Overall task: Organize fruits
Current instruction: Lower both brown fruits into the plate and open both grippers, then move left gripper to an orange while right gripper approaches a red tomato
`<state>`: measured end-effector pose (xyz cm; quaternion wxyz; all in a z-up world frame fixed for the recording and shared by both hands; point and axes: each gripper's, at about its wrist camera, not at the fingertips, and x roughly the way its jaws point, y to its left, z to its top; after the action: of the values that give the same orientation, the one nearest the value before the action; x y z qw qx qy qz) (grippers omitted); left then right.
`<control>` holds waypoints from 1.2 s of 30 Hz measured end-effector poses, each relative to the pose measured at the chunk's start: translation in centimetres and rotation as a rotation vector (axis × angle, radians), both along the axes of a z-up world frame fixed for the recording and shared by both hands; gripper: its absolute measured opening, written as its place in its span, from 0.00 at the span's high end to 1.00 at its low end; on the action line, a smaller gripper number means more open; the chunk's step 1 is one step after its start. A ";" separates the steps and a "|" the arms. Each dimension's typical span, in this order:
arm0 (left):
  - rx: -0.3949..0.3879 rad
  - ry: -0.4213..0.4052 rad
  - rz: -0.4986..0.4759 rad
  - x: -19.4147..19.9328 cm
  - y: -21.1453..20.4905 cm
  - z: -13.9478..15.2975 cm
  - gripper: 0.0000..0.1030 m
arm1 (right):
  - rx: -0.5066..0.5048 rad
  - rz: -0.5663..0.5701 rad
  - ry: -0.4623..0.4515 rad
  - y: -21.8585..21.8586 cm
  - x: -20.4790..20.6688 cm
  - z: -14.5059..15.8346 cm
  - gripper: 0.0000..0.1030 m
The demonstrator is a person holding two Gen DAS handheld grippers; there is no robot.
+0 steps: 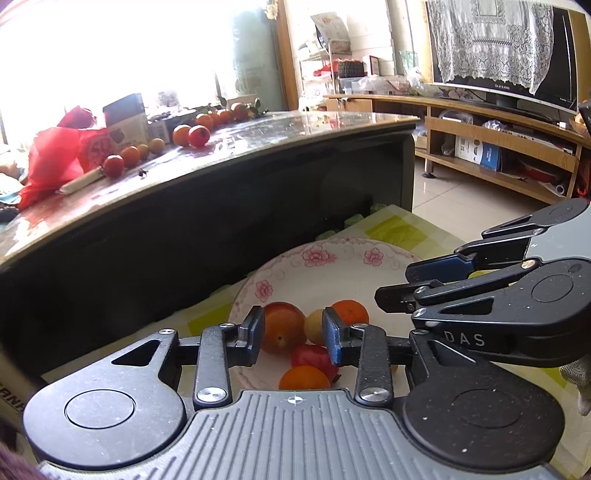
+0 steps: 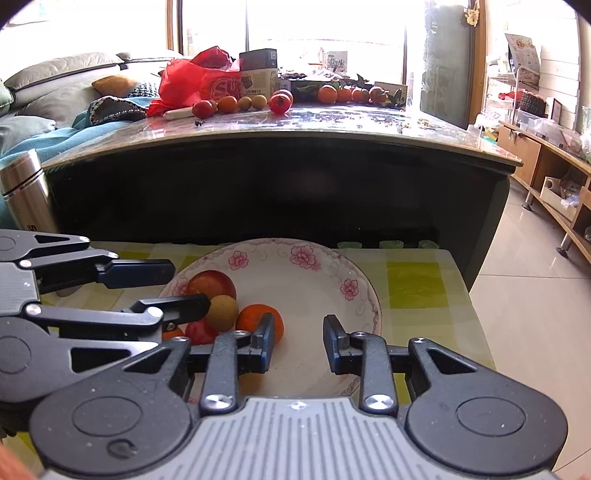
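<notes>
1. Your right gripper (image 2: 298, 343) hangs over the floral bowl (image 2: 364, 295), jaws apart and holding nothing.
2. An orange fruit (image 2: 255, 319) sits just beyond the left jaw.
3. Your left gripper (image 2: 173, 284) reaches in left of the jaws, spread over the fruit pile (image 2: 216, 299).

Lighting: strong daylight from the tall windows (image 2: 325, 33) behind the dark glossy-topped coffee table (image 2: 332, 122); panes blown out to pure white in both views. Glare: pale streaks on the table's polished top and on the cream floor tiles (image 1: 461, 192). Shadow: table's front face near black. Foreground white floral-rimmed bowl (image 2: 314, 273) evenly lit, sharp. Distortion: heavy fisheye bowing of table edge; dark vignette at corners. Focus: distant shelving slightly soft.
</notes>
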<state>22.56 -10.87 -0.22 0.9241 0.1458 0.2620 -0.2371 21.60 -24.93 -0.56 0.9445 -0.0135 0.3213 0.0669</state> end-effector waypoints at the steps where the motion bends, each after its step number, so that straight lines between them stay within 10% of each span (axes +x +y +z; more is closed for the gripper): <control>1: -0.003 -0.003 0.001 -0.1 0.1 0.2 0.58 | 0.002 0.000 -0.002 0.0 -0.1 0.1 0.66; 21: 0.014 0.047 -0.039 -7.2 5.2 0.8 0.54 | -0.022 0.097 0.073 3.3 -7.6 -0.9 0.64; 36: -0.025 0.129 -0.043 -7.1 6.5 -2.1 0.51 | -0.047 0.099 0.100 5.9 -4.3 -4.2 0.63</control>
<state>15.46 -4.42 -2.31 0.9018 0.1245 0.3147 -0.2689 17.29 -18.99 -4.80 0.9223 -0.0479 0.3685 0.1064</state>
